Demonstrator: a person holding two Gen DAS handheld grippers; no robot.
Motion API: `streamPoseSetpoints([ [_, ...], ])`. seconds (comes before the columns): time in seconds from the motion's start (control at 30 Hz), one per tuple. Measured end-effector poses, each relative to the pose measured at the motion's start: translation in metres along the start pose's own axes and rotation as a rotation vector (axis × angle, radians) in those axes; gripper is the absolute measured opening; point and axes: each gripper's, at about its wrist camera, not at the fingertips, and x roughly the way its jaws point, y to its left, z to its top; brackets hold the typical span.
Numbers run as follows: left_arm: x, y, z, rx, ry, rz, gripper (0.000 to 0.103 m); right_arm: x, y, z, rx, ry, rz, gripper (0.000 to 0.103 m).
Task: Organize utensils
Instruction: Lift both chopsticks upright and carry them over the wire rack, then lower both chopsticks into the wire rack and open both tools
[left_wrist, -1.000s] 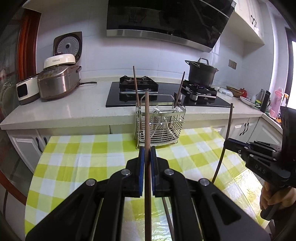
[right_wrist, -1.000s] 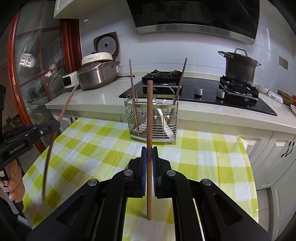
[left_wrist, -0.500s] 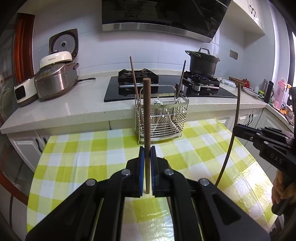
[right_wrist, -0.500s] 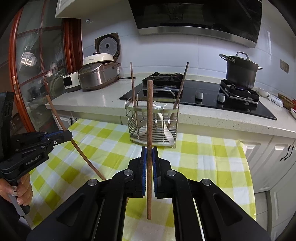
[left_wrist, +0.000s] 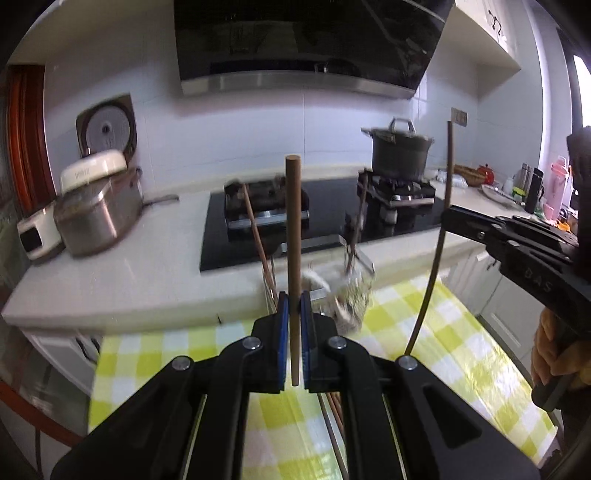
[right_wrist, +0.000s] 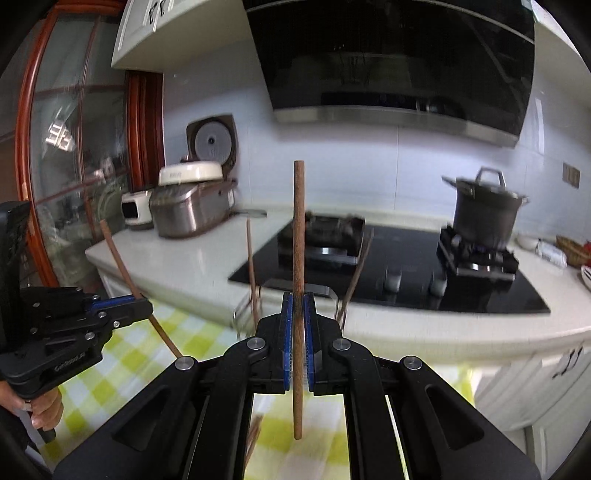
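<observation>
The left tool (left_wrist: 294, 306) is closed on a brown chopstick (left_wrist: 293, 236), pinched upright between its blue pads (left_wrist: 282, 314) with the blunt top end well above the jaws and the lower end hanging just below them. The right tool (right_wrist: 297, 310) likewise clamps a second chopstick (right_wrist: 298, 236), also upright, its tip dropping below the pads. Seen from the right wrist, the left tool's stick leans up and to the left; from the left wrist, the right tool's stick looks like a thin dark line curving up past the pot (left_wrist: 400, 155). Each tool is held in a hand, the right hand (left_wrist: 557, 354) at the frame edge and the left hand (right_wrist: 44, 406) low at the other side. Ahead of both tools a wire utensil rack (left_wrist: 343, 284) stands on the worktop with the yellow checked cloth (left_wrist: 461, 332); it is blurred, with two more sticks (left_wrist: 255, 232) leaning out of it. Behind it runs a white counter (left_wrist: 147, 251) with a black hob (left_wrist: 332, 221) and a rice cooker (left_wrist: 96, 206)
</observation>
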Motion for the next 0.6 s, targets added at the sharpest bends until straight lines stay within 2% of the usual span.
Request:
streamPoseSetpoints([
  [0.2, -0.004, 0.008, 0.057, -0.013, -0.066, -0.007, 0.006, 0.018, -0.012, 0.047, -0.007, -0.064, -0.018, 0.007],
  [0.33, 0.003, 0.01, 0.08, -0.021, -0.087, -0.013, 0.006, 0.037, -0.02, 0.068, -0.012, -0.086, -0.034, 0.007],
  [0.5, 0.029, 0.014, 0.095, -0.045, -0.087, -0.028, 0.006, 0.062, -0.029, 0.073, 0.001, -0.094, -0.034, 0.007],
  [0.6, 0.051, 0.017, 0.093, -0.064, -0.072, -0.032, 0.006, 0.079, -0.035, 0.07, 0.01, -0.087, -0.03, 0.007],
])
